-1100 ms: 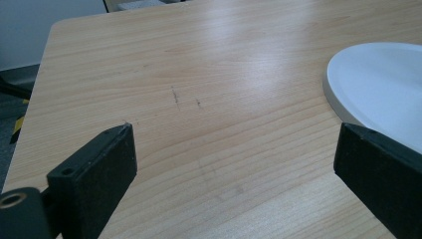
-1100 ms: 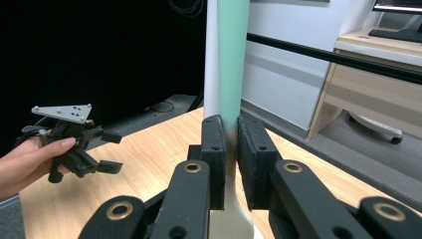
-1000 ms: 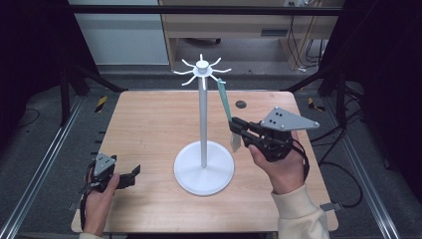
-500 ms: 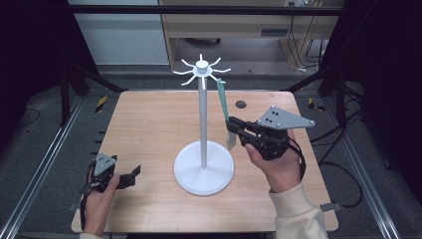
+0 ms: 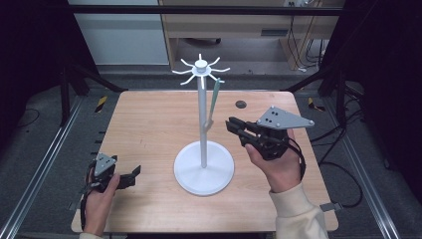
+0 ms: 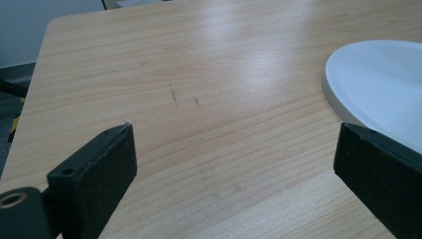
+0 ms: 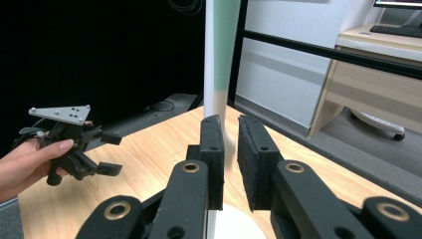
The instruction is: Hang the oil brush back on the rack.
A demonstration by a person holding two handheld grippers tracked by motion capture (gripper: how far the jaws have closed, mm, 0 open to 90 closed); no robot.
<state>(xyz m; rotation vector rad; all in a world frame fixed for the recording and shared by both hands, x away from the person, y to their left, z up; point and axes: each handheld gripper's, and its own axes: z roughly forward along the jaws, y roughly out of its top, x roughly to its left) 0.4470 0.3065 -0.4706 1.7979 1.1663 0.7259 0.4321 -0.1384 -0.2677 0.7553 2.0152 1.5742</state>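
Green strip (image 5: pixel 213 102): hangs from a prong of the white stand (image 5: pixel 203 169), mid-table, beside its pole.
Right gripper (image 5: pixel 234 125): I see jaws nearly closed, narrow gap, nothing gripped; strip lies just past the tips.
Left gripper (image 5: pixel 130 175): released, jaws wide, low over the table (image 5: pixel 149 124) near my left corner.
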